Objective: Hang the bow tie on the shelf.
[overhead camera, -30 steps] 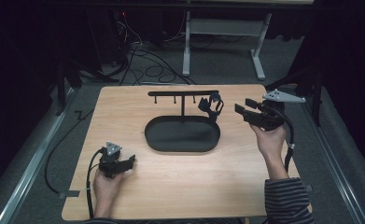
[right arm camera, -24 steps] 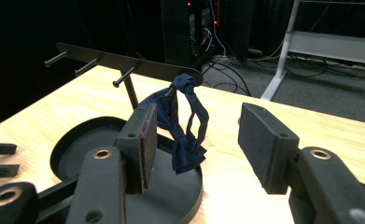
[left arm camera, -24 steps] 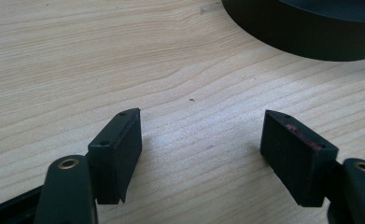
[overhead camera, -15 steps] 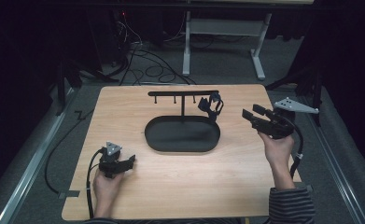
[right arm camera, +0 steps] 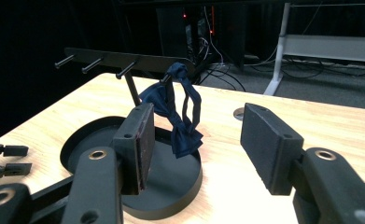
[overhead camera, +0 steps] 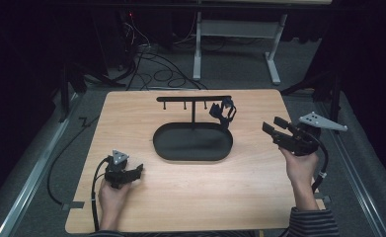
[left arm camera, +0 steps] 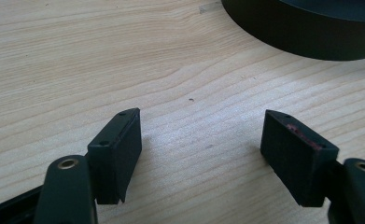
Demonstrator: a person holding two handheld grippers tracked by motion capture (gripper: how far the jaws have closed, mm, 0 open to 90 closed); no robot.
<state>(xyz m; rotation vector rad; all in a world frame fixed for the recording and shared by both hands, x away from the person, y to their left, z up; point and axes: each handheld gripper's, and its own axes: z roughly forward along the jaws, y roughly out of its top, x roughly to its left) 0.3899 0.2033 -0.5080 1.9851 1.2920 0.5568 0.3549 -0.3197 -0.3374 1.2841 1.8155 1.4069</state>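
Observation:
A black rack (overhead camera: 193, 98) with pegs stands on an oval black tray (overhead camera: 157, 143) at mid-table. A navy bow tie (overhead camera: 223, 112) hangs from the rack's rightmost peg. In the right gripper view the bow tie (right arm camera: 187, 140) dangles over the tray (right arm camera: 77, 140). My right gripper (overhead camera: 273, 124) hovers near the table's right edge and points at the bow tie from a distance. Its jaws have just been opening, and nothing is between them (right arm camera: 196, 126). My left gripper (overhead camera: 137, 170) rests at the front left, open over bare wood (left arm camera: 201, 135), short of the tray wall (left arm camera: 306, 37).
The wooden table (overhead camera: 259, 197) has free surface in front of the tray and on both sides. Cables and a white desk frame (overhead camera: 269, 54) lie on the dark floor beyond the far edge. The left gripper (right arm camera: 3, 158) appears at the far left of the right gripper view.
My right gripper has drawn back from the bow tie, moving right and toward the near side. Its jaws stand a little wider. The left gripper has not moved.

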